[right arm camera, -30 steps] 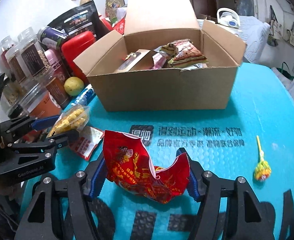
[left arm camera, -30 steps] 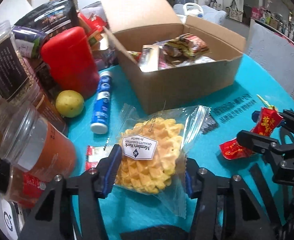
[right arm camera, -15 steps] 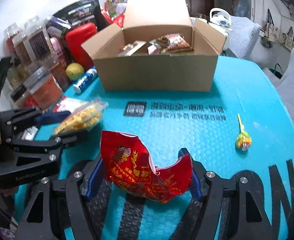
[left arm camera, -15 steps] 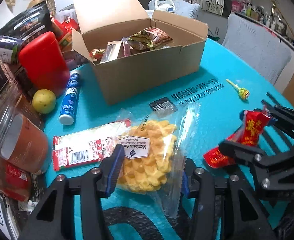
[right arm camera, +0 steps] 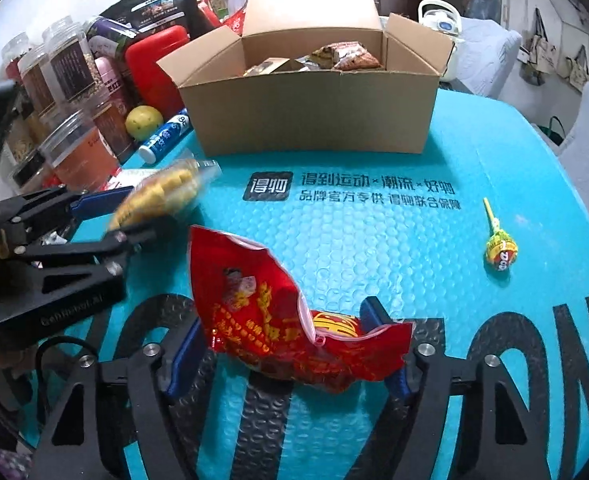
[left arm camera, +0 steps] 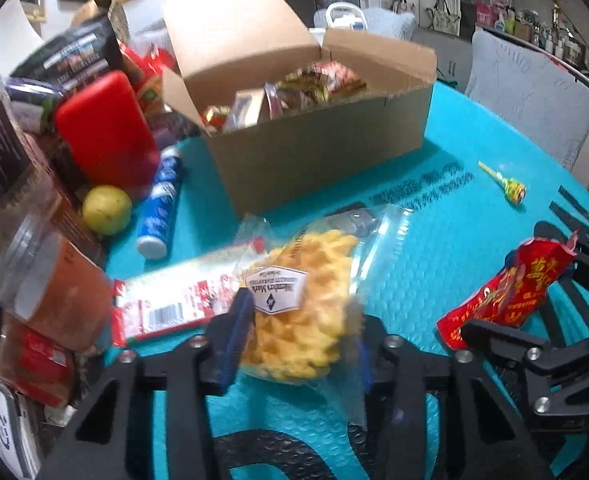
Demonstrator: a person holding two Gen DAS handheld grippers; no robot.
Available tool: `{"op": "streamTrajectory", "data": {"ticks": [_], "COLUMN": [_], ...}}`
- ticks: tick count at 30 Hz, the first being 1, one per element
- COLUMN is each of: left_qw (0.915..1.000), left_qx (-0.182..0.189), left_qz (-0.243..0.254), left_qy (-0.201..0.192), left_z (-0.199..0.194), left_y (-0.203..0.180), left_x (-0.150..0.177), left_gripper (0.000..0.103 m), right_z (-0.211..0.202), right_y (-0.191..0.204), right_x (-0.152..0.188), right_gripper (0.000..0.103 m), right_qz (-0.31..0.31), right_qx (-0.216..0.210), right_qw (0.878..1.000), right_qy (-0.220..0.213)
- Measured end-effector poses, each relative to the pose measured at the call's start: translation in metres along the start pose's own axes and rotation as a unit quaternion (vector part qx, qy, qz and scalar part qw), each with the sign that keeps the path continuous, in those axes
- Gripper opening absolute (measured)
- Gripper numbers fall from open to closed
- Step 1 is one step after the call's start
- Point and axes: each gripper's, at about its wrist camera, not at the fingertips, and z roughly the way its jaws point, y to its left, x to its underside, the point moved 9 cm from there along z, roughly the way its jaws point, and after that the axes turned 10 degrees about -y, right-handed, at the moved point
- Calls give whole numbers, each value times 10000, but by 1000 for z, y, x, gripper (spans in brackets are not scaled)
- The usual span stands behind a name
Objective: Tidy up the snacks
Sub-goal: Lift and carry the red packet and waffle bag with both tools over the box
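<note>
Left gripper [left arm camera: 298, 336] is closing on the waffle pack [left arm camera: 306, 304]; right gripper [right arm camera: 286, 356] holds the red pouch [right arm camera: 278, 328]. Carry both toward 12 o'clock, over the box [right arm camera: 314, 116] rim.

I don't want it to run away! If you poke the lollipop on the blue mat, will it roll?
Probably a little. The lollipop has a round wrapped head, so it may roll, but its thin stick would likely swing it in a curve. It looks light, so a nudge should shift it. The bumpy blue mat may slow it.
</note>
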Motion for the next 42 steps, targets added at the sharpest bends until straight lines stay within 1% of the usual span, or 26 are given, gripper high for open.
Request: {"op": "streamTrajectory", "data": {"ticks": [3, 6, 12, 20, 25, 30, 36, 42], "left_qw": [9999, 9997, 9989, 9962, 9944, 9914, 9880, 9858], "left_qx": [-5, 27, 121, 298, 362, 481, 397, 300], "left_qz": [-98, -148, -196, -193, -137, -188, -171, -299], "left_qy": [-108, -203, -410, -801, -981, -1205, -1482, -1625], "left_z": [-6, -15, -33, -57, -59, -59, -56, -42], "left_y": [4, 6, 6, 3, -1, -2, 5, 21], "left_x": [-5, -11, -26, -62, -83, -113, -152, -187], "left_gripper": [33, 31, 30, 29, 28, 28, 28, 28], "right_z": [-1, -7, -22, -49, -54, -59, -60, -45], "right_y": [-2, -3, 2, 9, 7, 1, -10, -20], "right_x": [-2, -9, -31, -73, -99, -130, -171, -207], "right_gripper": [72, 72, 72, 72, 72, 72, 72, 72], "right_qz": [136, 216, 185, -10, -143, -211, -332, -396], "right_qx": [-54, -125, -208, -313, -291, -298, -235, -188], "right_qw": [9999, 9996, 9987, 9960, 9944, 9925, 9891, 9871], "right_qy": [-52, -154, -428, -840, -1009, -1164, -1414, -1541]}}
